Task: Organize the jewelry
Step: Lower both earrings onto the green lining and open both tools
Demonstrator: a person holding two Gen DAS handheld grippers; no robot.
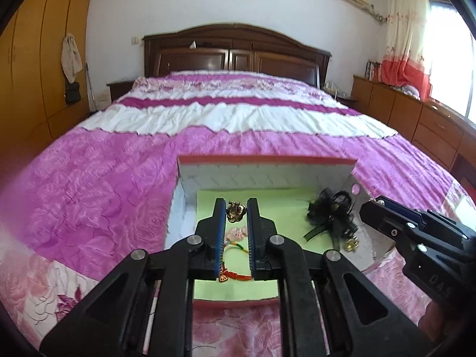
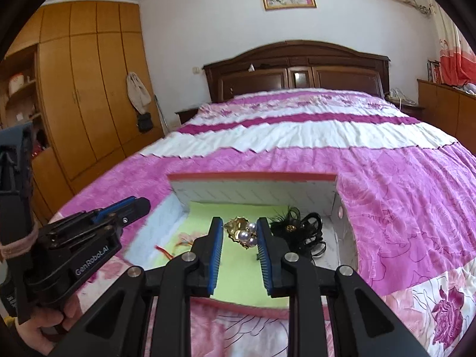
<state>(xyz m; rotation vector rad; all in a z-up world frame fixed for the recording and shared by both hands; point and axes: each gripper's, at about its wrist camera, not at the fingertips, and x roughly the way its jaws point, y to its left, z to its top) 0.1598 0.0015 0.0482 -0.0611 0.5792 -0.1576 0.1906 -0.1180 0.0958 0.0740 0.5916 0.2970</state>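
An open box (image 1: pixel 267 175) with a green lining lies on the bed; it also shows in the right wrist view (image 2: pixel 253 190). In it lie a gold ornament (image 1: pixel 235 211), a red-and-green cord bracelet (image 1: pixel 235 250) and a black lace hair bow (image 1: pixel 330 217). My left gripper (image 1: pixel 235 205) is open above the box, its fingers either side of the gold ornament and the bracelet. My right gripper (image 2: pixel 239 223) is open, with a gold and pearl brooch (image 2: pixel 245 232) between its fingers. The black bow (image 2: pixel 300 229) lies just right of it.
The box rests on a pink and white floral bedspread (image 1: pixel 119 178). A dark wooden headboard (image 1: pixel 238 50) stands at the far end. A wardrobe (image 2: pixel 83 89) is to the left, low cabinets (image 1: pixel 416 113) to the right.
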